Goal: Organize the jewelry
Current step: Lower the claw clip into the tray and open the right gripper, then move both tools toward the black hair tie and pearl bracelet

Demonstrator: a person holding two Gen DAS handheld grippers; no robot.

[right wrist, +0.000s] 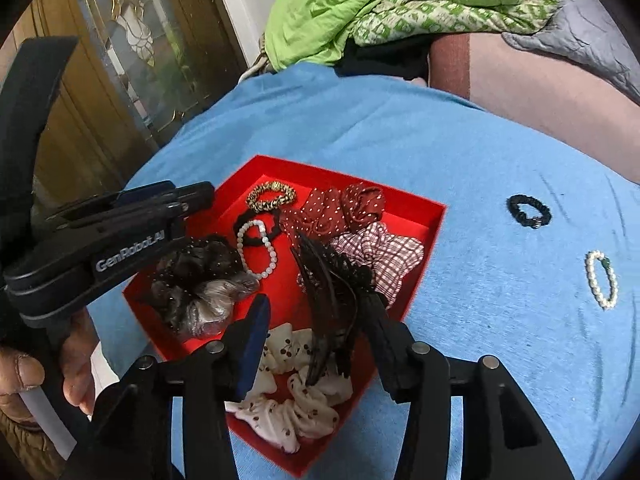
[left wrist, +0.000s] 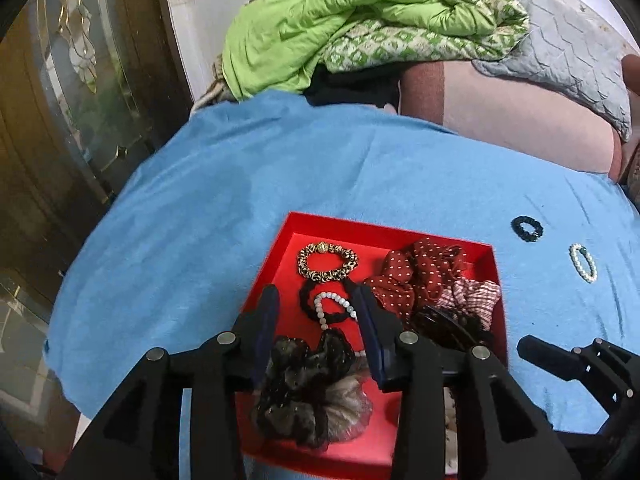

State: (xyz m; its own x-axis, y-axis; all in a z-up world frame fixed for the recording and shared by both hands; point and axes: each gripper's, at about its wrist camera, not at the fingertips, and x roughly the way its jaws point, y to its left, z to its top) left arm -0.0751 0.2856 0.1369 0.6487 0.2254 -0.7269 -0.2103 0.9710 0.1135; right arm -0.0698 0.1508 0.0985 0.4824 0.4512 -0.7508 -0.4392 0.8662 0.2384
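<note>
A red box point(left wrist: 384, 232) point(right wrist: 352, 178) on the blue cloth holds a leopard bracelet point(left wrist: 327, 262), a bead bracelet point(left wrist: 332, 308) point(right wrist: 256, 250), a dark scrunchie point(left wrist: 304, 380), red dotted point(right wrist: 340, 208), checked point(right wrist: 380, 256) and white point(right wrist: 296, 408) scrunchies. My left gripper point(left wrist: 318, 308) hangs open above the bead bracelet, gripping nothing. My right gripper point(right wrist: 316, 316) is open over a black hair claw point(right wrist: 332, 300), which lies in the box close to its right finger. On the cloth to the right lie a black hair tie point(right wrist: 529, 211) and a pearl bracelet point(right wrist: 602, 279).
A green quilt point(left wrist: 360, 20) and a grey one point(left wrist: 580, 64) are piled at the back on a pink pillow point(left wrist: 520, 128). A wooden door point(left wrist: 80, 92) stands at left. A hand point(right wrist: 76, 360) holds the left gripper's handle. Blue cloth point(left wrist: 200, 200) spreads around the box.
</note>
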